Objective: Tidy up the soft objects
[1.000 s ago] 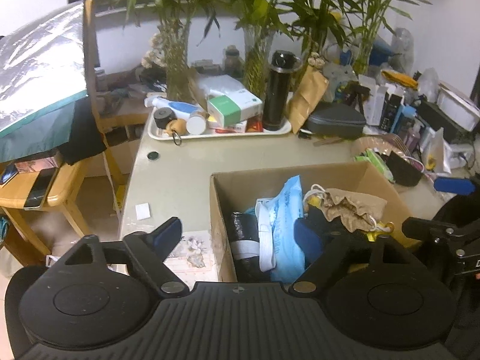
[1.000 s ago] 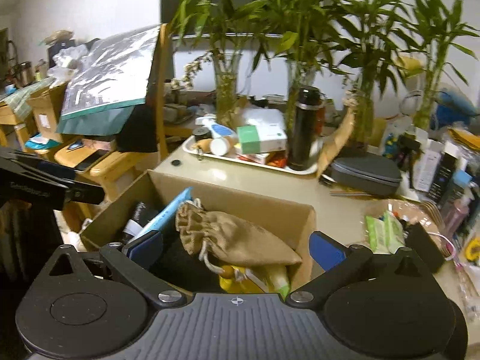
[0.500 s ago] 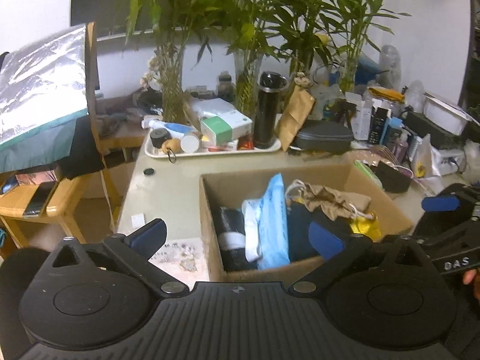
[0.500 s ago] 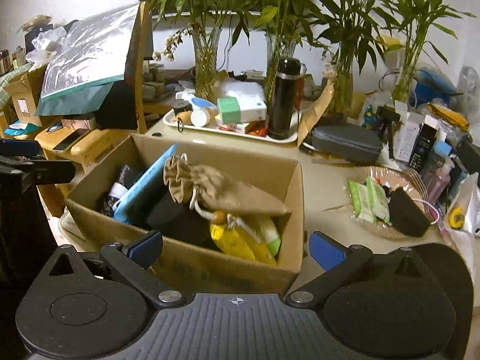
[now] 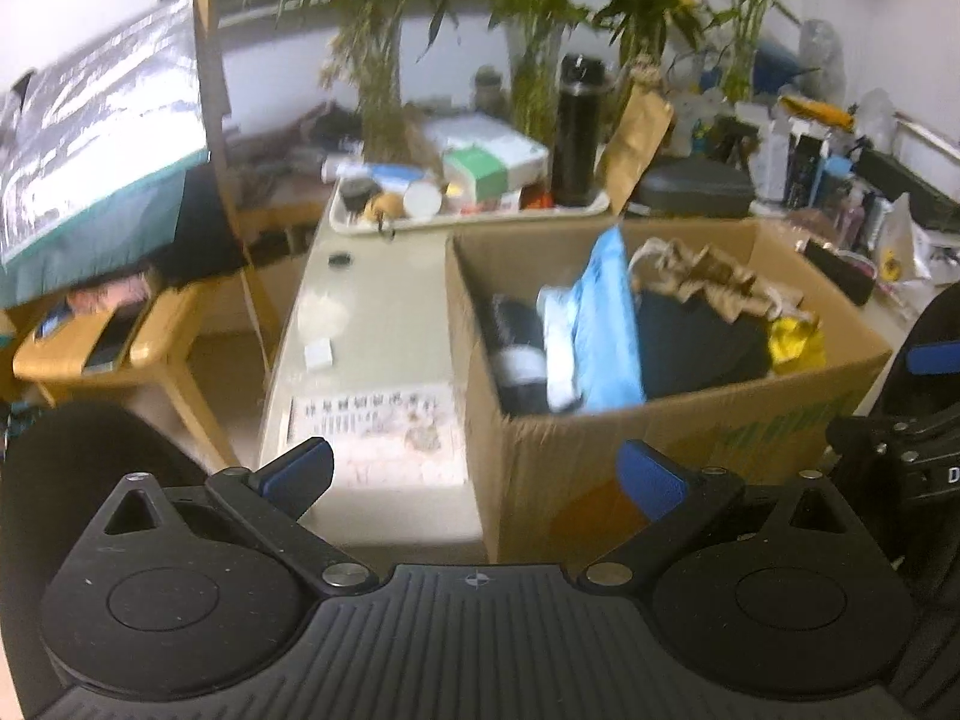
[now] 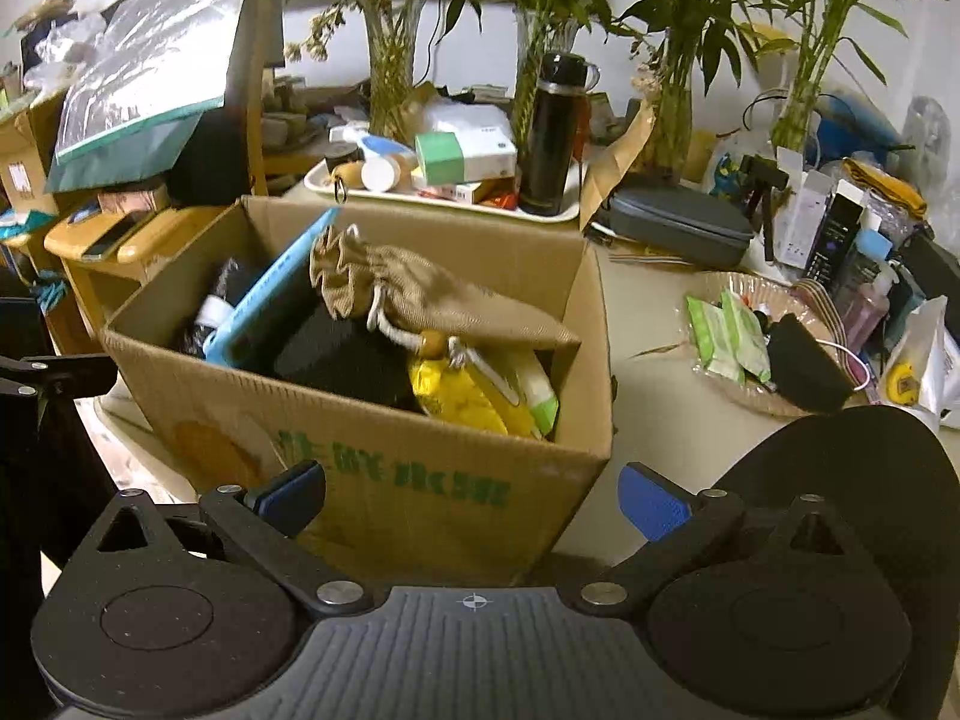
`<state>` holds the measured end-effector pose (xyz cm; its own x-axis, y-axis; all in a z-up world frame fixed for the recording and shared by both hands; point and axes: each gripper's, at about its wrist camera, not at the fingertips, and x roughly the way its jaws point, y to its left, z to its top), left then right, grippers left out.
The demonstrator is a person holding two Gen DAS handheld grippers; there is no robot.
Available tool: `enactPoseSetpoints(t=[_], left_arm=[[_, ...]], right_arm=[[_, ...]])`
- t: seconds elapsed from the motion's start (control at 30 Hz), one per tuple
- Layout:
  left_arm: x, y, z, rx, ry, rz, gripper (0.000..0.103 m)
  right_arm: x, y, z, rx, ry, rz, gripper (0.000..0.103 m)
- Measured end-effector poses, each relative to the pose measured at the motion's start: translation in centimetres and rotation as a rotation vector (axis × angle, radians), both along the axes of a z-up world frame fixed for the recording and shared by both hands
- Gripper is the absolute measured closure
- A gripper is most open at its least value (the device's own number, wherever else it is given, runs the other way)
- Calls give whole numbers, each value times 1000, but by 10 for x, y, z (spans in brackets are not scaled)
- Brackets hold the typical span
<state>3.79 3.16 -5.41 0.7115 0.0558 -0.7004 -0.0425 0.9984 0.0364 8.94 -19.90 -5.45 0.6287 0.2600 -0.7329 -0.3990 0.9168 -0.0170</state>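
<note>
In the left wrist view, the left tongs (image 5: 474, 474) stand wide apart with nothing between them, over the pale table (image 5: 372, 300) edge at 6 o'clock. The open brown cardboard box (image 5: 600, 450) sits at 3 o'clock, holding a light blue soft pouch (image 5: 606, 324). In the right wrist view, the right tongs (image 6: 471, 495) are also spread and empty before the box's near wall. Inside, a tan drawstring cloth bag (image 6: 432, 300) lies over a yellow soft packet (image 6: 462, 396), near 12 o'clock.
</note>
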Motion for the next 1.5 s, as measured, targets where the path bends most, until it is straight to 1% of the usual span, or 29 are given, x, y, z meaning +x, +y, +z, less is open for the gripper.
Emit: enactPoseSetpoints(t=[0.17,0.4,1.5], left_arm=[[-2,4,-5,-15,23,4,0],[-2,4,-4,-43,23,-15,0],[0,2,-8,-34,42,-25,0]], right_arm=[[0,2,-2,-5,15,14,0],[1,1,-2,-2,21,14,0],[3,-3,0,14,22,5,0]])
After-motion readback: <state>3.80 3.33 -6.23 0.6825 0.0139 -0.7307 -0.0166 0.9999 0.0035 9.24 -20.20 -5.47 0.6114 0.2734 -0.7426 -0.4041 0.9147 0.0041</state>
